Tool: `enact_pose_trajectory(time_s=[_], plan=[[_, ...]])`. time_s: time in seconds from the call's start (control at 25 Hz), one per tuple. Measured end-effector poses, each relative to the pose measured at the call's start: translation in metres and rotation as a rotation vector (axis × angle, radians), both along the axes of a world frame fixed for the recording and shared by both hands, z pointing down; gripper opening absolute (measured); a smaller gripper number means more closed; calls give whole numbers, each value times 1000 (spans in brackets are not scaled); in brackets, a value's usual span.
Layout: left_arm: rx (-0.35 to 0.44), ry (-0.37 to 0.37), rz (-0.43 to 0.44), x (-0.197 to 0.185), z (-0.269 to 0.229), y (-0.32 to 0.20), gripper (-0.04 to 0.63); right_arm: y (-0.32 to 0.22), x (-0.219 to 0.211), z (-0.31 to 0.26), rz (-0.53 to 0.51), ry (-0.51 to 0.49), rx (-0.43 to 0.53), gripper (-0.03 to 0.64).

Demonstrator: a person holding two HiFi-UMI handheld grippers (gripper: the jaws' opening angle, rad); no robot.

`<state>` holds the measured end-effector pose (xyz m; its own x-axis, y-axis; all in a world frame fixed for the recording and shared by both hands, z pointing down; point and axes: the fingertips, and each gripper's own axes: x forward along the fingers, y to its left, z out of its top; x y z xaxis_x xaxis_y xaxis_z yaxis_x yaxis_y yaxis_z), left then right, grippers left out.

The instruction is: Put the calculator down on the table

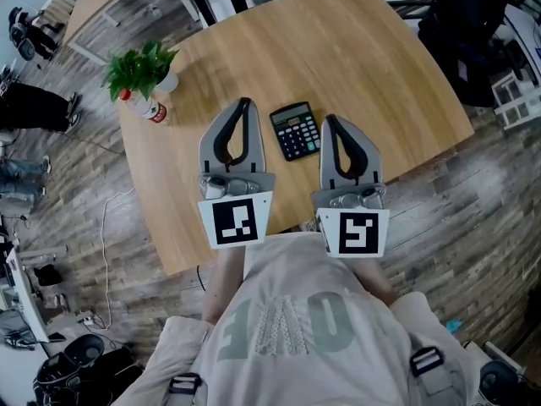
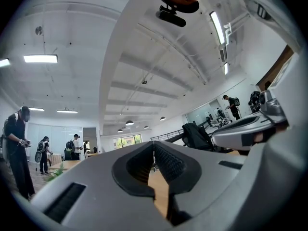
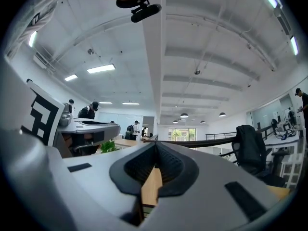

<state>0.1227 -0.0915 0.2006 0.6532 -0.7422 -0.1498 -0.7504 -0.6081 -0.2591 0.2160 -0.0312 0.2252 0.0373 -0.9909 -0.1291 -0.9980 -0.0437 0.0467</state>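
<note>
Black flat plastic calculator: on wooden desk; likely light, rigid, slick; grip across long edges. Left hand-held gripper, right hand-held gripper: closed, empty.

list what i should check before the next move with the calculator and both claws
1. Calculator down on the table: ok, it lies flat and face up between the two claws.
2. Left claw empty: ok, jaws together with nothing between them.
3. Right claw empty: ok, jaws together with nothing between them.
4. Claws apart from the calculator: left ok; right cannot tell, because its tip sits close to the calculator's right edge in the head view.
5. Potted plant and bottle out of the way: ok, both stand near the table's far left edge.
</note>
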Motion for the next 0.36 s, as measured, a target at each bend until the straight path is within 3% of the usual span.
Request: enact_pose_trajectory(time_s=[0.36], plan=[[6,-21,-5,-1,2,-7,12,-9,-2,1,-12,-23,2,20]])
